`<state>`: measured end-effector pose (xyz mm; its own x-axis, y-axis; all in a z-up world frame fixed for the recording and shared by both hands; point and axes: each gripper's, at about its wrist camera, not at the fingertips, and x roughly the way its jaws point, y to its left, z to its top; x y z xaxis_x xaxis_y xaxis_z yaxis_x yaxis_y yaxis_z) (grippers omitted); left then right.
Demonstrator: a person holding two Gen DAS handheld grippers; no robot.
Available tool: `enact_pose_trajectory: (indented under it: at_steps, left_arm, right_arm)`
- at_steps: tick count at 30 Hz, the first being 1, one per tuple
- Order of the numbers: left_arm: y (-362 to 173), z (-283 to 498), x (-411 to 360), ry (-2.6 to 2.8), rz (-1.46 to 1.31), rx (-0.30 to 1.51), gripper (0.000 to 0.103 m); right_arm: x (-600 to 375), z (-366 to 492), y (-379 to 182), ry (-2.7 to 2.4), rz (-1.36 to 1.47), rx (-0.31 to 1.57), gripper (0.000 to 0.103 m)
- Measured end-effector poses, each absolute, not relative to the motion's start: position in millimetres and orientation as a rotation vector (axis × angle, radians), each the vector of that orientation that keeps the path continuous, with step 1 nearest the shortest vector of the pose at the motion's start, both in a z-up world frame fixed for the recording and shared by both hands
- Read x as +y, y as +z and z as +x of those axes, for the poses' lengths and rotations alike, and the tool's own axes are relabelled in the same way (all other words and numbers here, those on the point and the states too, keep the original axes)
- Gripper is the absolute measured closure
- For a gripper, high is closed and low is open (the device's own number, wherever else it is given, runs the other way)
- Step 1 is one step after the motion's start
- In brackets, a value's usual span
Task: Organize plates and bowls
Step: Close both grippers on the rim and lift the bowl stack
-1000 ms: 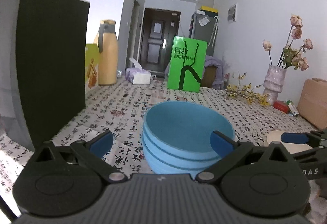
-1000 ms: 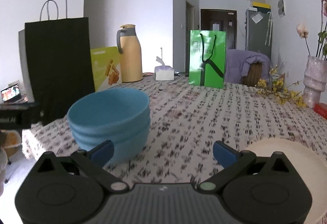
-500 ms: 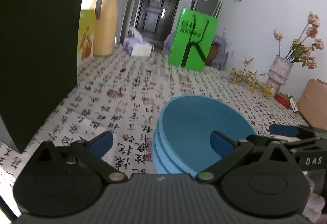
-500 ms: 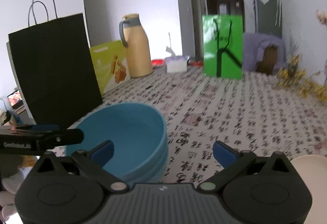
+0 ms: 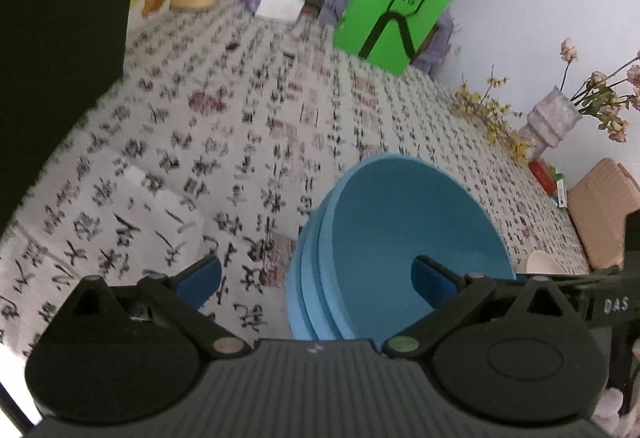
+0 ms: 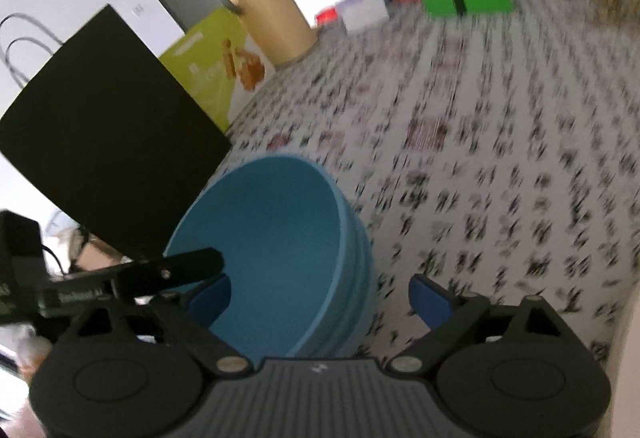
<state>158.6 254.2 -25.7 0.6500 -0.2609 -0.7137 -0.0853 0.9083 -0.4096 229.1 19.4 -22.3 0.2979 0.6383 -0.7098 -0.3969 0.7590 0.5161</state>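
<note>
Both tongs straddle the bowls' [image 5: 400,238] rim, left tongs [image 5: 316,278] wide, right tongs [image 6: 320,298] closing on nothing yet; each should pinch one wall squarely.

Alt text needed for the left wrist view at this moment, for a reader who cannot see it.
A stack of blue bowls sits on a calligraphy-print tablecloth, with the open left gripper straddling its rim: one finger outside, one inside the top bowl. Behind stand a green bag, a black bag and a vase of flowers.
</note>
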Motion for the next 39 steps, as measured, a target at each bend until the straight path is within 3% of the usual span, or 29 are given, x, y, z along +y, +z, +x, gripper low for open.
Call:
enact_pose_trajectory:
  at_steps: [6, 15, 23, 29, 31, 39]
  left_arm:
    - [-37.3, 172.8, 263.9, -0.109, -0.519, 0.97, 0.0]
    - [-47.4, 188.8, 262.0, -0.125, -0.513, 1.066, 0.008]
    - [-52.9, 193.6, 261.6, -0.132, -0.527, 1.099, 0.025]
    - [-53.2, 192.7, 256.5, -0.146, -0.513, 1.115, 0.045]
    - [-52.3, 192.8, 254.4, -0.148, -0.503, 1.115, 0.049]
    - [-48.1, 194.7, 244.7, -0.139, -0.468, 1.111, 0.057]
  right_arm:
    - [31.0, 246.9, -36.5, 0.714, 0.29, 1.209, 0.02]
    - [37.4, 260.0, -45.9, 0.692, 0.332, 1.264, 0.032]
    - [35.8, 261.0, -48.7, 0.663, 0.342, 1.301, 0.036]
    - [36.8, 265.2, -54.5, 0.62, 0.338, 1.33, 0.056]
    - [35.3, 265.9, -56.6, 0.612, 0.335, 1.337, 0.061]
    - [37.7, 266.1, -56.6, 0.606, 0.314, 1.337, 0.062]
